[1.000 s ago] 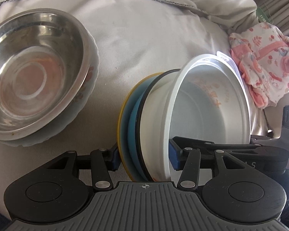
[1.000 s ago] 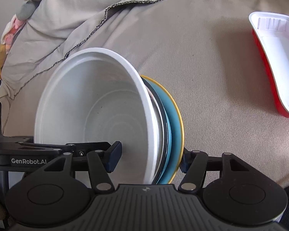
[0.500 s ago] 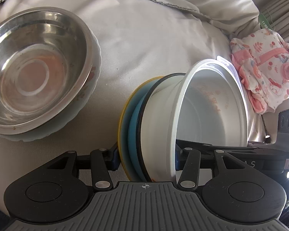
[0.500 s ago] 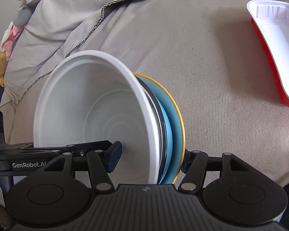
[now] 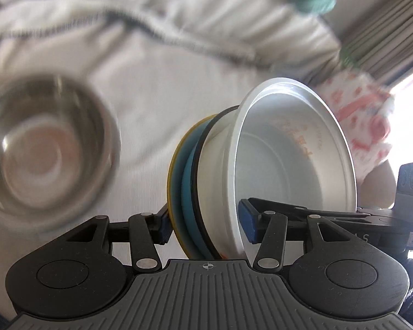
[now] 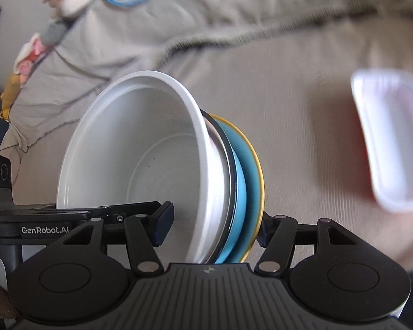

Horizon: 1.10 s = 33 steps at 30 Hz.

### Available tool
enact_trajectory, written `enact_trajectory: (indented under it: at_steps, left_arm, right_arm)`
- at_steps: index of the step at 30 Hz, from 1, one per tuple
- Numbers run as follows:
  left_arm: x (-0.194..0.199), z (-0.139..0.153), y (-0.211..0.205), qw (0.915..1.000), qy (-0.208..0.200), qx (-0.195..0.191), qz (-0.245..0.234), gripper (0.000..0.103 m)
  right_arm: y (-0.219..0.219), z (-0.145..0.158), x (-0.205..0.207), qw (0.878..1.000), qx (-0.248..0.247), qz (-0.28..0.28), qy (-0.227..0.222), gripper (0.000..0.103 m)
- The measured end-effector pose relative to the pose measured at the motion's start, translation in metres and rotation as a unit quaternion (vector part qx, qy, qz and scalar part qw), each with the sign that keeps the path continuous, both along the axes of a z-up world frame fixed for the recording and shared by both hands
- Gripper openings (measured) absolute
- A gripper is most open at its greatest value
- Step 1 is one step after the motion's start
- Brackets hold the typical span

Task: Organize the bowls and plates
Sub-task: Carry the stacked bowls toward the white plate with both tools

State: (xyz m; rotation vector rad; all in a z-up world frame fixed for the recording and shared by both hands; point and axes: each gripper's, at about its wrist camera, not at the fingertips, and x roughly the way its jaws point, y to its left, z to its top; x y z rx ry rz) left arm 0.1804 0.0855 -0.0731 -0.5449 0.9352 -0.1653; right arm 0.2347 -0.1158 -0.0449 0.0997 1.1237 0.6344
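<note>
A stack of dishes stands on edge between both grippers: a white bowl (image 5: pixel 289 165) nested on a black-rimmed plate (image 5: pixel 198 181), a blue plate (image 5: pixel 187 192) and a yellow plate (image 5: pixel 171 170). My left gripper (image 5: pixel 205 224) is shut on the stack, one pad inside the bowl and one behind the yellow plate. From the opposite side, my right gripper (image 6: pixel 214 227) is shut on the same white bowl (image 6: pixel 140 165) and plates (image 6: pixel 241 187). The stack hangs above the grey bedding (image 6: pixel 303 126).
A steel bowl (image 5: pixel 44 151) on a pale plate lies on the bedding to the left. A red tray with a white inside (image 6: pixel 391 143) lies to the right. A pink patterned cloth (image 5: pixel 363 118) and rumpled covers (image 5: pixel 179 22) sit behind.
Both grippers have risen together with the stack in them. The bedding, the steel bowl and the red tray now look farther below and are blurred.
</note>
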Motion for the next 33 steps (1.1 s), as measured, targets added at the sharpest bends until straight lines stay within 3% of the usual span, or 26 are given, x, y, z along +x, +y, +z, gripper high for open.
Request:
enact_trajectory:
  at_steps: [4,7,12,16,18,20,33]
  left_arm:
    - [-0.006,0.025,0.039,0.9987,-0.037,0.004,0.036,0.053]
    - [-0.017,0.027,0.077,0.9963,-0.042,0.01,0.075,0.053]
    - [-0.042,0.005,0.136,0.9895,-0.032,0.018,0.14,0.053]
    - [-0.043,-0.026,0.167,0.9864,0.0,0.01,0.164,0.054]
    - [-0.042,-0.036,0.181,0.9866,0.007,-0.005,0.163,0.054]
    - [-0.041,-0.04,0.185,0.9878,0.0,-0.014,0.155,0.054]
    - [-0.046,-0.043,0.176,0.9867,-0.014,0.001,0.162,0.048]
  right_arm:
    - [0.04,0.032,0.012,0.999,0.007,0.023,-0.032,0.062]
    - [0.082,0.033,0.024,0.998,0.017,0.048,-0.028,0.061]
    - [0.159,0.008,0.033,0.995,0.016,0.097,0.014,0.061]
    - [0.204,-0.028,0.036,0.992,-0.022,0.109,0.057,0.061]
    - [0.212,-0.041,0.035,0.991,-0.046,0.11,0.068,0.062]
    - [0.215,-0.04,0.031,0.991,-0.057,0.115,0.043,0.063]
    - [0.217,-0.038,0.03,0.991,-0.087,0.09,0.044,0.06]
